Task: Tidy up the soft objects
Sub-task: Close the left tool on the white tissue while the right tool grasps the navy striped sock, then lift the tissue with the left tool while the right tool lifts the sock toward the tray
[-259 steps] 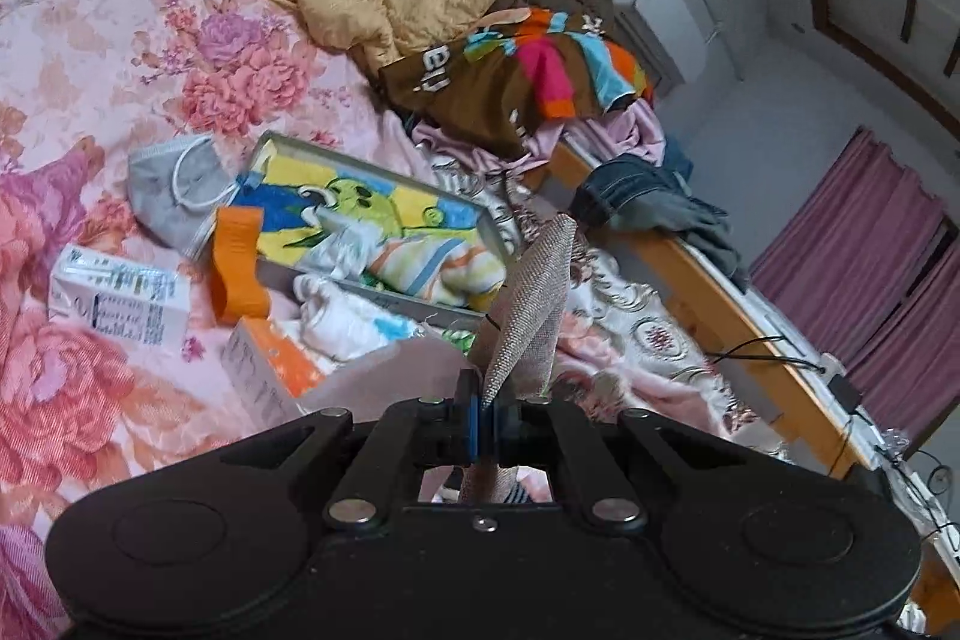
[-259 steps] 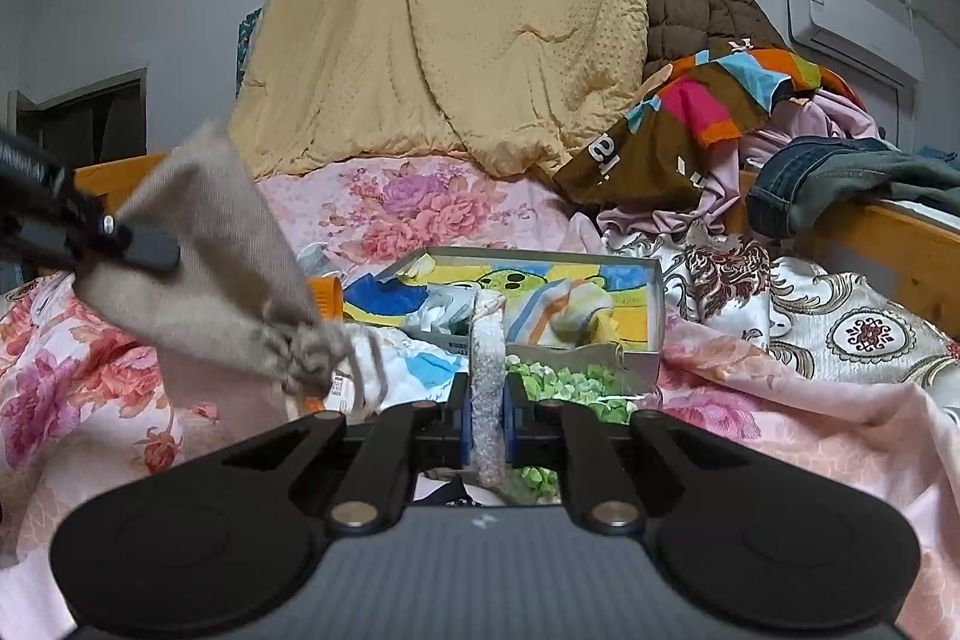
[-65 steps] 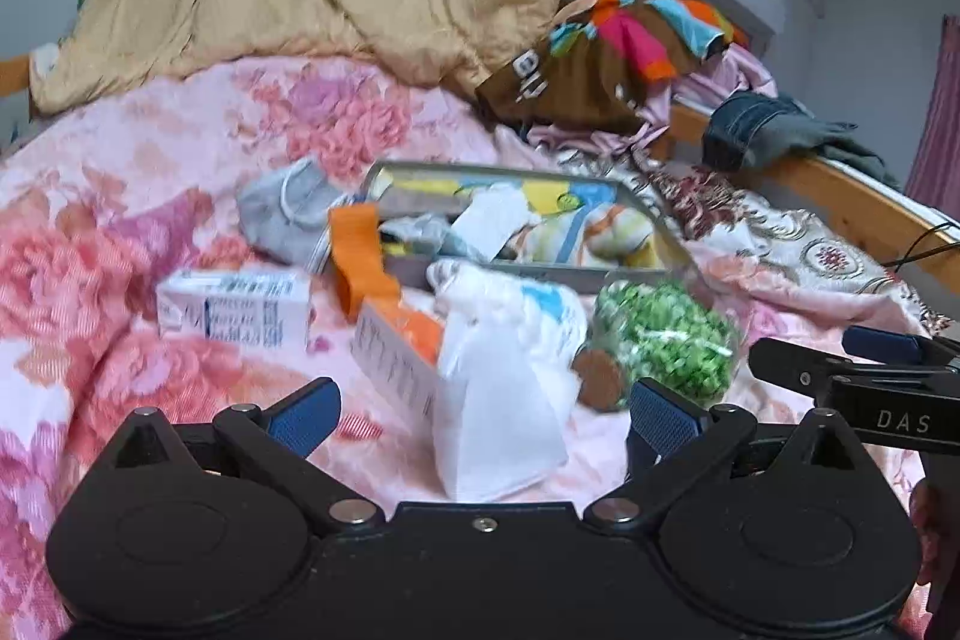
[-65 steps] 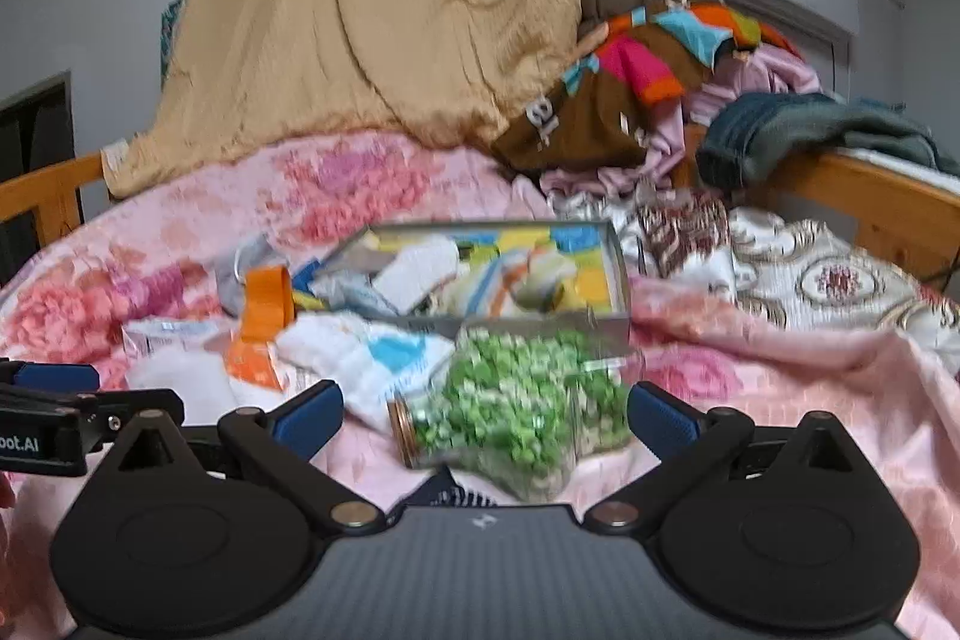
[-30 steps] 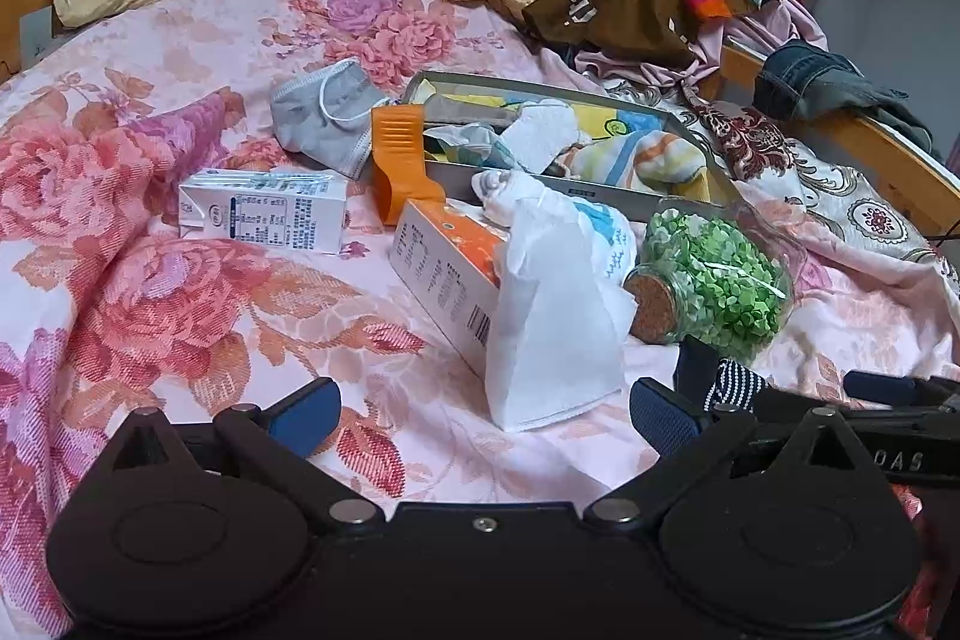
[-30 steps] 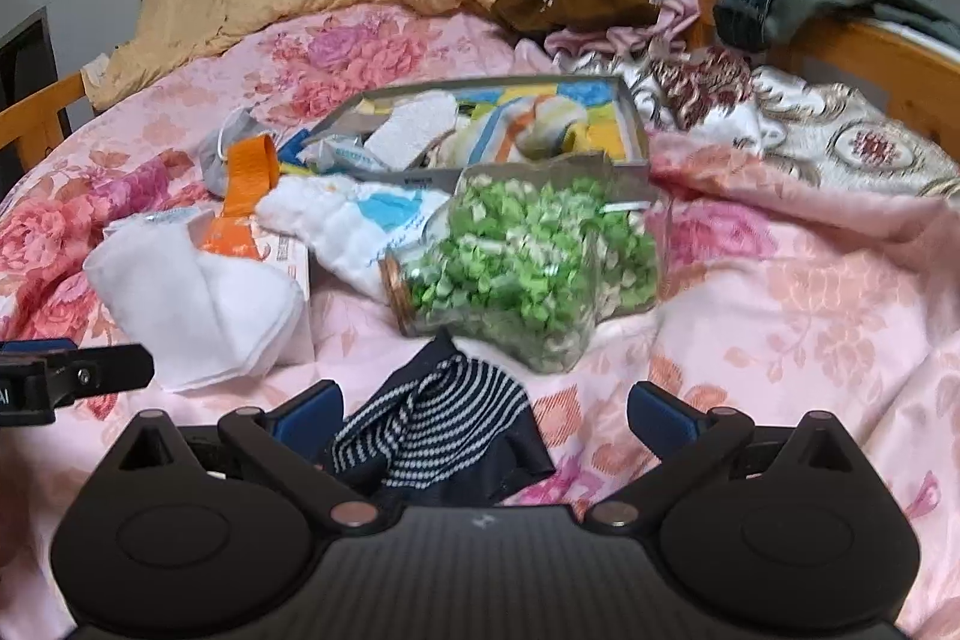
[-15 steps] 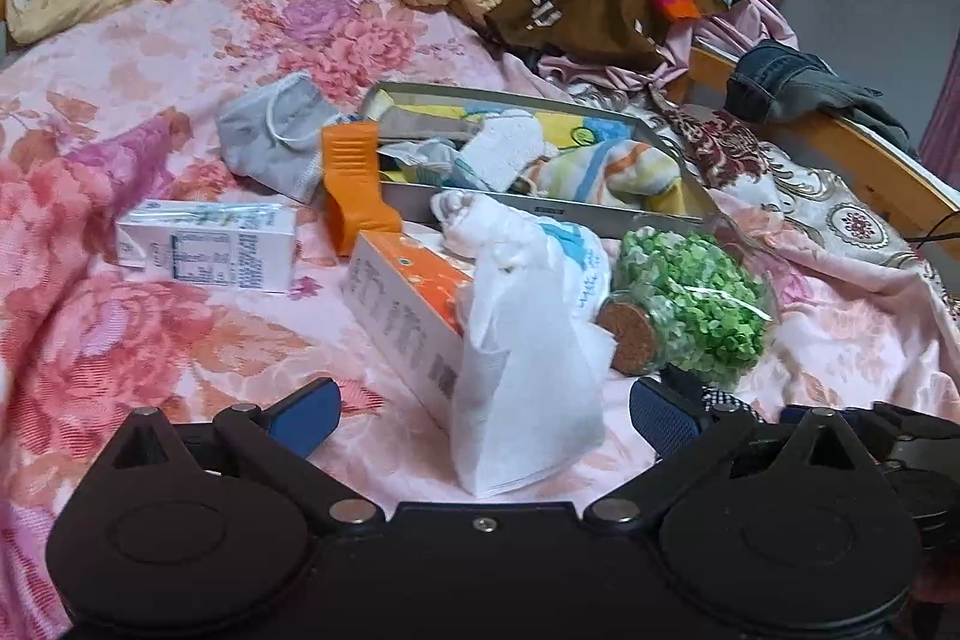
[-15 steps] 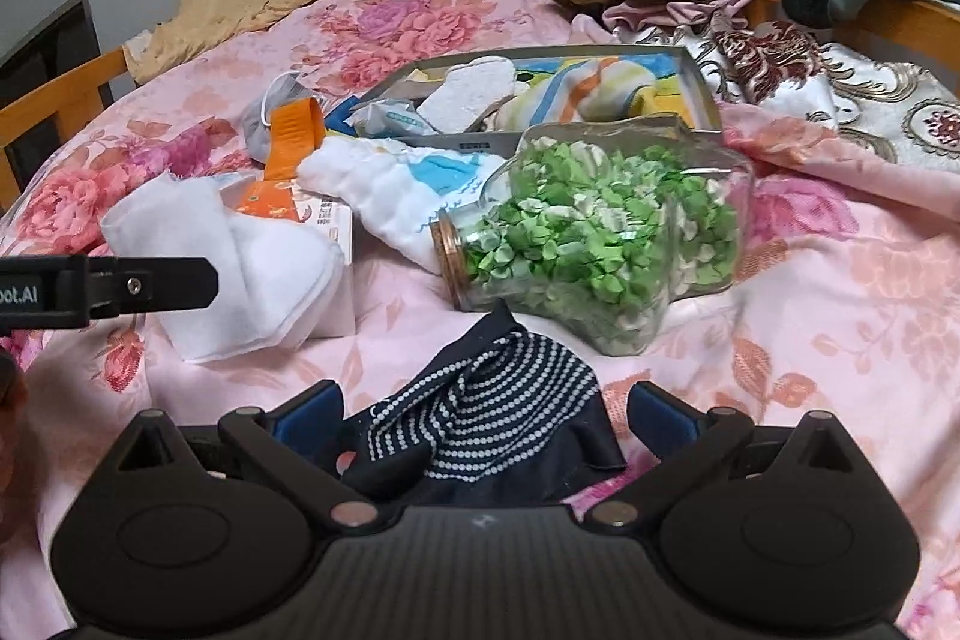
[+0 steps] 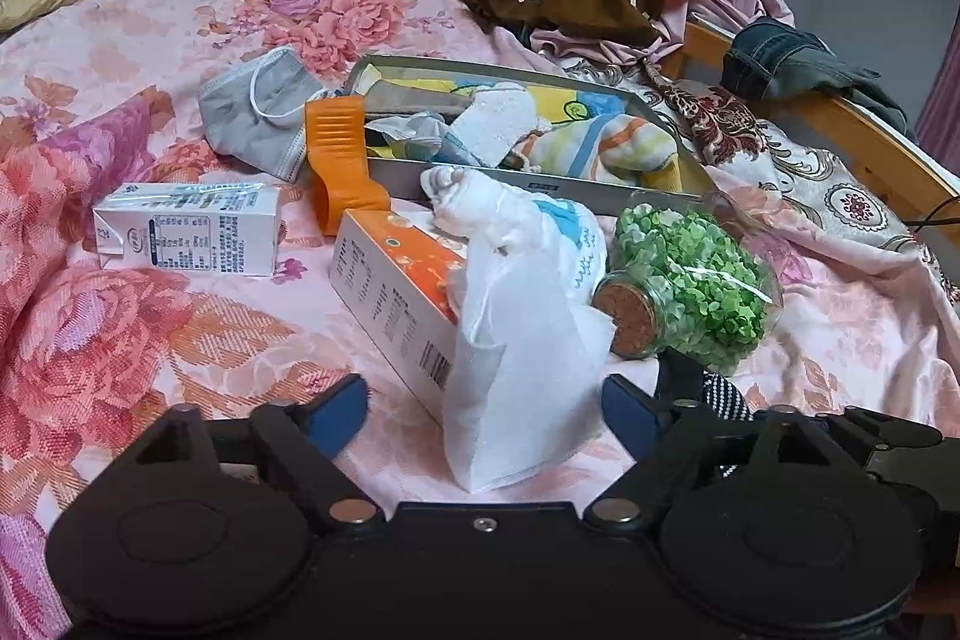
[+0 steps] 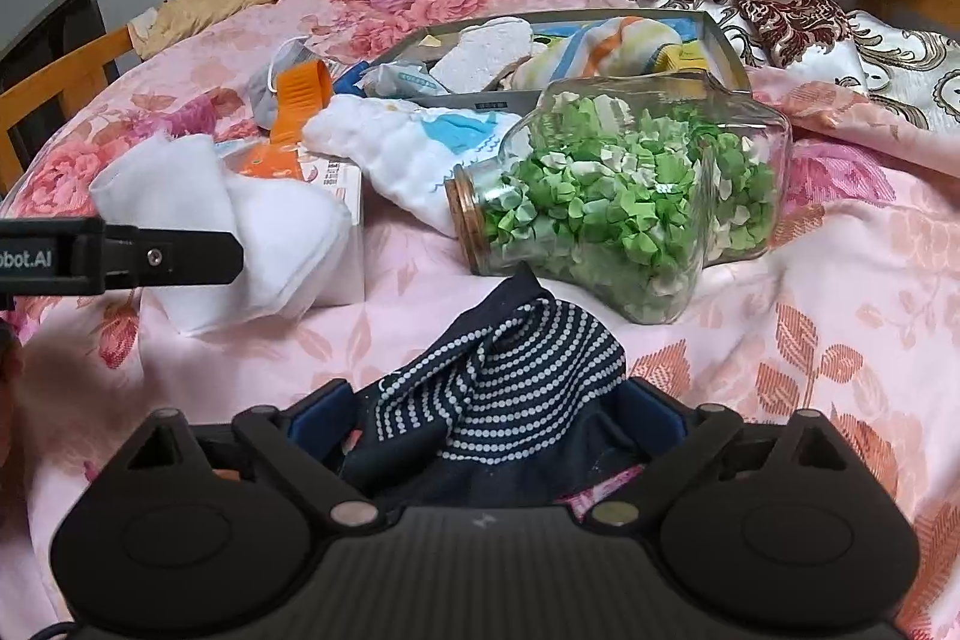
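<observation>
Glass jar (image 10: pixel 624 196) of green bits lies behind the striped sock (image 10: pixel 498 400), half hidden between the right gripper's (image 10: pixel 486 415) spread, closing jaws; the left gripper (image 9: pixel 483 415) stands spread around the white cloth (image 9: pixel 522 370).

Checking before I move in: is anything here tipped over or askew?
Yes. The glass jar of green paper bits lies on its side on the bedspread, cork lid still in, nothing spilled.

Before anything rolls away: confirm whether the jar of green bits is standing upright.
No, the jar lies on its side on the bedspread.
</observation>
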Motion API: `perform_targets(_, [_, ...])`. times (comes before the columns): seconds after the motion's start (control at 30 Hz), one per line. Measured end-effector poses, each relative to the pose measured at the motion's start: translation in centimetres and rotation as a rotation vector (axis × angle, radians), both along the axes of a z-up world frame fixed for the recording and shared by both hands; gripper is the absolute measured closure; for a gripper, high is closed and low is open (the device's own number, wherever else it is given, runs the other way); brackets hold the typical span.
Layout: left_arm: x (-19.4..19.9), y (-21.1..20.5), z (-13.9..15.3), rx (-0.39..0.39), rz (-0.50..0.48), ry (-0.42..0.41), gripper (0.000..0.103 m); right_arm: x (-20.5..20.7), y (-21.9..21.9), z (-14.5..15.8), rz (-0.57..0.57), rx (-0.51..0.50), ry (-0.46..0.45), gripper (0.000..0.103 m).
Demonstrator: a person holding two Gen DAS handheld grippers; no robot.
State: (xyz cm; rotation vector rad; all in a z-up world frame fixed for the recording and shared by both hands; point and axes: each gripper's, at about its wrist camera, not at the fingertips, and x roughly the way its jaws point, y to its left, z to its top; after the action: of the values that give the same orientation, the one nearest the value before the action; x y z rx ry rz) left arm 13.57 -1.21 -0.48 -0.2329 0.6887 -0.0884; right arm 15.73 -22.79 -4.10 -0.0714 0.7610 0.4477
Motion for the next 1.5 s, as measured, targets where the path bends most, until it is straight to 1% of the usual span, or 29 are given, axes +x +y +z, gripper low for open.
perform_targets(0.13, [-0.1, -0.3, -0.2, 0.011, -0.004, 0.007, 0.023, -0.1, 0.2, 0.1, 0.012, 0.000, 0.005, 0.013])
perform_targets(0.17, [-0.2, -0.4, -0.2, 0.015, -0.003, 0.006, 0.026, -0.1, 0.3, 0.1, 0.018, 0.003, 0.006, 0.016])
perform_targets(0.23, [-0.2, -0.4, -0.2, 0.016, -0.003, 0.006, 0.032, -0.2, 0.4, 0.2, 0.032, 0.006, 0.011, 0.021])
perform_targets(0.3, [-0.3, -0.4, -0.4, 0.012, 0.001, 0.013, 0.045, -0.2, 0.6, 0.1, 0.042, -0.001, 0.010, 0.027])
perform_targets(0.37, [-0.3, -0.4, -0.4, 0.009, 0.006, 0.018, 0.051, -0.3, 0.7, 0.1, 0.050, -0.003, 0.009, 0.030])
perform_targets(0.43, [-0.4, -0.4, -0.5, 0.009, 0.010, 0.018, 0.054, -0.3, 0.7, 0.1, 0.051, -0.003, 0.009, 0.035])
perform_targets(0.5, [-0.4, -0.4, -0.5, 0.009, 0.007, 0.017, 0.060, -0.3, 0.7, 0.1, 0.049, -0.001, 0.010, 0.039])
perform_targets(0.53, [-0.5, -0.4, -0.5, 0.008, 0.007, 0.016, 0.061, -0.3, 0.7, 0.1, 0.048, -0.001, 0.009, 0.040])
perform_targets(0.6, [-0.5, -0.4, -0.4, 0.004, 0.006, 0.011, 0.068, -0.3, 0.7, 0.1, 0.046, -0.003, 0.005, 0.049])
perform_targets(0.63, [-0.6, -0.4, -0.4, 0.001, 0.004, 0.011, 0.070, -0.3, 0.7, 0.1, 0.046, -0.003, 0.005, 0.051])
perform_targets(0.67, [-0.6, -0.4, -0.4, 0.000, 0.002, 0.011, 0.073, -0.3, 0.6, 0.1, 0.047, -0.001, 0.005, 0.058])
perform_targets(0.7, [-0.7, -0.5, -0.4, -0.002, 0.000, 0.011, 0.078, -0.2, 0.6, 0.1, 0.048, 0.003, 0.008, 0.066])
perform_targets(0.73, [-0.8, -0.6, -0.4, -0.005, -0.001, 0.009, 0.081, -0.2, 0.6, 0.1, 0.049, 0.011, 0.013, 0.070])
perform_targets(0.77, [-0.9, -0.6, -0.5, -0.009, 0.000, 0.008, 0.084, -0.1, 0.5, 0.1, 0.049, 0.025, 0.022, 0.076])
perform_targets(0.83, [-1.1, -0.6, -0.5, -0.017, 0.007, 0.003, 0.088, -0.1, 0.4, 0.1, 0.050, 0.045, 0.033, 0.081])
perform_targets(0.9, [-1.2, -0.7, -0.6, -0.015, 0.010, -0.002, 0.095, -0.1, 0.4, 0.1, 0.058, 0.055, 0.037, 0.089])
perform_targets(0.93, [-1.3, -0.7, -0.7, -0.016, 0.011, -0.006, 0.096, -0.1, 0.4, 0.1, 0.062, 0.061, 0.040, 0.090])
perform_targets(1.0, [-1.6, -0.7, -0.6, -0.021, 0.007, -0.013, 0.099, -0.3, 0.5, 0.1, 0.068, 0.059, 0.031, 0.096])
perform_targets(1.07, [-1.9, -0.9, -0.5, -0.017, -0.005, -0.025, 0.100, -0.6, 0.6, 0.4, 0.075, 0.068, 0.011, 0.098])
perform_targets(1.3, [-3.0, -2.3, 0.1, 0.033, -0.063, -0.064, 0.100, -2.2, 1.1, 1.7, 0.122, 0.062, -0.093, 0.099])
perform_targets(1.5, [-3.3, -2.3, 0.3, 0.050, -0.073, -0.083, 0.100, -3.2, 1.0, 2.8, 0.133, 0.082, -0.184, 0.099])
